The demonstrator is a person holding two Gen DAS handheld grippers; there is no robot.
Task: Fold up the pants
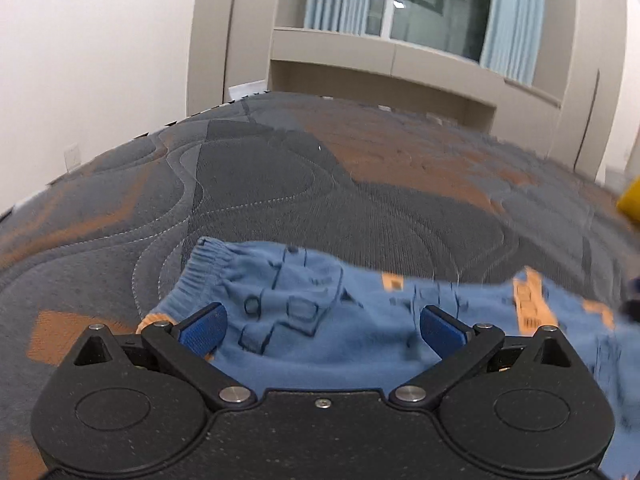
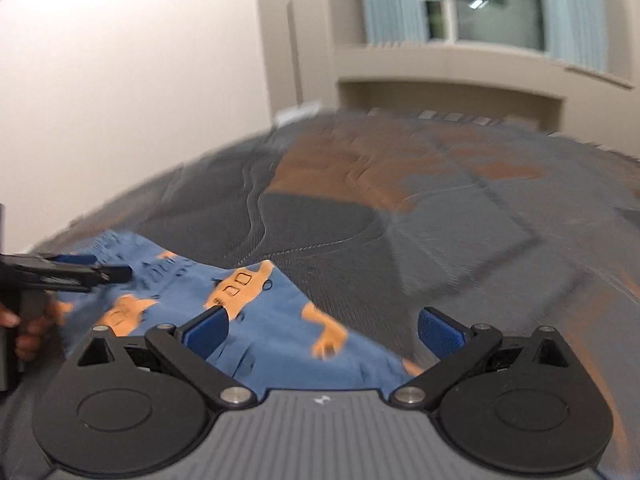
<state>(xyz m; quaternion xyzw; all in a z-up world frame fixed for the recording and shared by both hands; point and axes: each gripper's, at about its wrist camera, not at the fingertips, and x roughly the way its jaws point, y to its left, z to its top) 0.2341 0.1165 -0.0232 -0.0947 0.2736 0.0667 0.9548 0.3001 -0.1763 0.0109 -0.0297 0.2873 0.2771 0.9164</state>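
Small blue pants (image 1: 320, 320) with orange patches and dark outline prints lie on the mattress (image 1: 280, 184). In the left wrist view their ribbed elastic end (image 1: 200, 268) is at the left. My left gripper (image 1: 323, 326) is open, its blue pads spread just above the cloth. In the right wrist view the pants (image 2: 260, 320) stretch from far left to under my right gripper (image 2: 322, 330), which is open over the cloth's right end. The left gripper (image 2: 80, 270) shows at the left edge of that view, held by a hand.
The quilted grey and orange mattress (image 2: 400, 220) extends far ahead. Beige cabinets (image 1: 400, 60) and a curtained window (image 1: 420, 4) stand beyond it, a white wall (image 1: 100, 60) at the left. A yellow object (image 1: 630, 200) shows at the right edge.
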